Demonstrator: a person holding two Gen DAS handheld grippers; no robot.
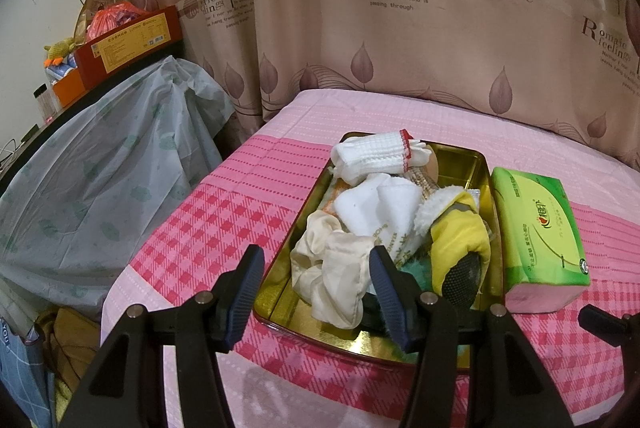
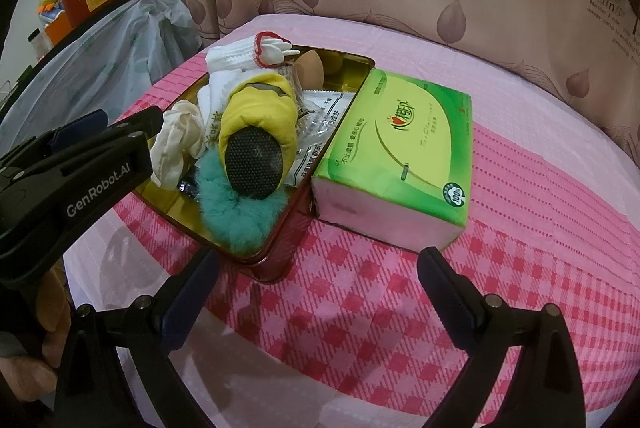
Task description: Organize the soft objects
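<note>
On the pink checked cloth (image 1: pixel 192 224) sits a gold metal tin (image 1: pixel 482 171), heaped with soft things: a white knitted glove (image 1: pixel 372 151) with a red cuff at the far end, a white folded cloth (image 1: pixel 376 203), a cream satin pouch (image 1: pixel 332 268) at the near left, a yellow slipper (image 2: pixel 256 107) with its dark sole facing the right camera, and a teal furry piece (image 2: pixel 228 211) hanging over the near rim. A green tissue pack (image 2: pixel 400 147) lies just beside the tin's right wall, touching it.

The left claw (image 1: pixel 316 288) hovers low over the tin's near left corner, pointing forward, its fingers spread moderately with the cream pouch showing between them; it grips nothing. In the right view the same claw (image 2: pixel 108 125) reaches in from the left edge, with part of the person's hand (image 2: pixel 40 344) below it.

The right claw (image 2: pixel 320 280) hangs nearer the viewer, fingers wide apart and empty, aimed at the tin's near corner and the tissue pack. A leaf-print curtain (image 1: pixel 400 39) hangs behind.
</note>
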